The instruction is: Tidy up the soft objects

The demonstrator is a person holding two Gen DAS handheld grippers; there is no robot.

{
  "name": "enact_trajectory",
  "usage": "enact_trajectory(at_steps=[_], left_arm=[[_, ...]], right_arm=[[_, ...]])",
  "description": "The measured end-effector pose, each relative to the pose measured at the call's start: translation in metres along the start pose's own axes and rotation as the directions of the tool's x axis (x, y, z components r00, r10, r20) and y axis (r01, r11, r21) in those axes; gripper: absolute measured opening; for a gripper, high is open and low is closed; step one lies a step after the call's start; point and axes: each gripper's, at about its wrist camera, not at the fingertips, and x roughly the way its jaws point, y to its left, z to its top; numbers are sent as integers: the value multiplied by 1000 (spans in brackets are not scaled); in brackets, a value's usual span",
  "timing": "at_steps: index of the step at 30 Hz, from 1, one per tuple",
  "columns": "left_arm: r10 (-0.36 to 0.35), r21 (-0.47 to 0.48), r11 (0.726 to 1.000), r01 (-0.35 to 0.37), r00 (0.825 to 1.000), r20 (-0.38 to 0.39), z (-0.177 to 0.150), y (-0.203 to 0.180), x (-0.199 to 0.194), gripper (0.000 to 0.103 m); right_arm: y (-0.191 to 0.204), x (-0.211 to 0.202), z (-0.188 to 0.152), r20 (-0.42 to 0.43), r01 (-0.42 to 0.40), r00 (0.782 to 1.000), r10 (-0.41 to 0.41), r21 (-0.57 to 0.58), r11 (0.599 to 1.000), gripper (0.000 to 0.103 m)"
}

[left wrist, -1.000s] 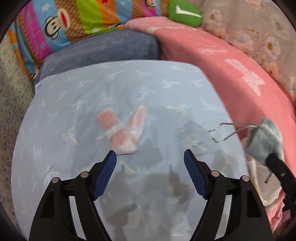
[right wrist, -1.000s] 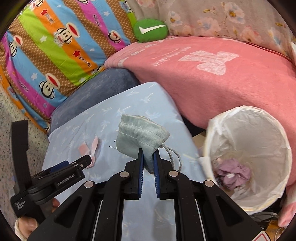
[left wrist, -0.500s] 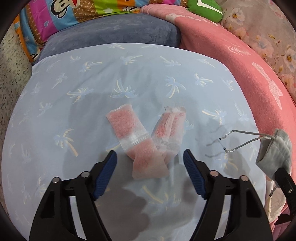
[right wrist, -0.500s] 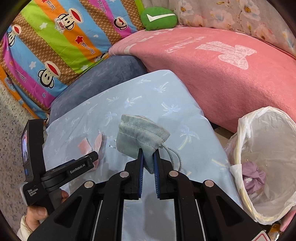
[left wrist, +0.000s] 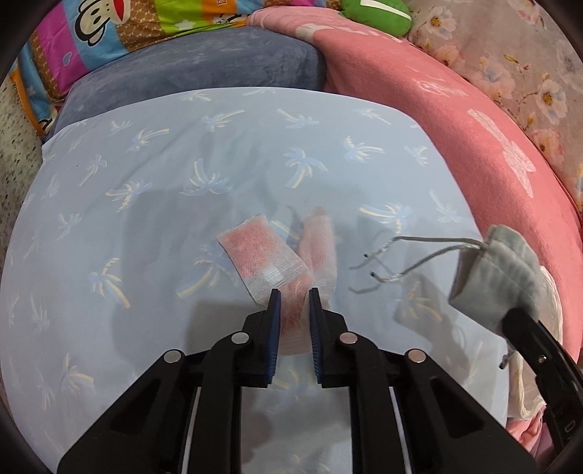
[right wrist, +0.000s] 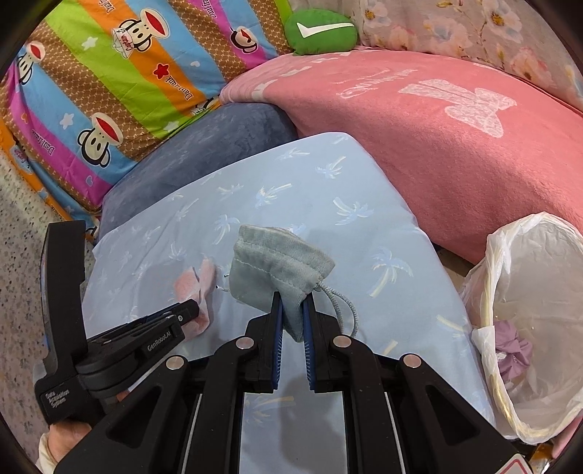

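Observation:
A pink gauzy cloth (left wrist: 262, 251), folded into a V, lies on the pale blue palm-print pillow (left wrist: 153, 218). My left gripper (left wrist: 293, 295) points down at it, its jaws closing with the near fold of the cloth pinched between the blue pads. In the right wrist view the same gripper (right wrist: 193, 311) sits on the pink cloth (right wrist: 196, 280). My right gripper (right wrist: 291, 302) is shut on a corner of a grey drawstring pouch (right wrist: 277, 262), held above the pillow. The pouch (left wrist: 495, 277) hangs at the right in the left wrist view, its cords trailing left.
A bin lined with a white plastic bag (right wrist: 524, 237) stands at the right, a purple fabric item (right wrist: 510, 350) inside. A pink blanket (right wrist: 437, 146), a dark blue cushion (right wrist: 204, 153), a striped monkey-print quilt (right wrist: 109, 73) and a green cushion (right wrist: 320, 31) lie behind the pillow.
The left gripper came down over the pink cloth and its jaws went from wide apart to pinching the cloth. The right gripper shifted left, still holding the pouch.

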Motion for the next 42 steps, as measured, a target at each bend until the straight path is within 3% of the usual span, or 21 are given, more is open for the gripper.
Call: enact_trajectory(at_steps=[20, 42], left_arm=[[-127, 199, 974, 109, 988, 84, -22, -100, -59, 14], [-263, 421, 881, 215, 963, 60, -48, -215, -80, 14]], right_arm=[[-58, -81, -6, 133, 23, 991, -34, 88, 996, 10], [-181, -153, -26, 227, 108, 957, -182, 301, 947, 10]])
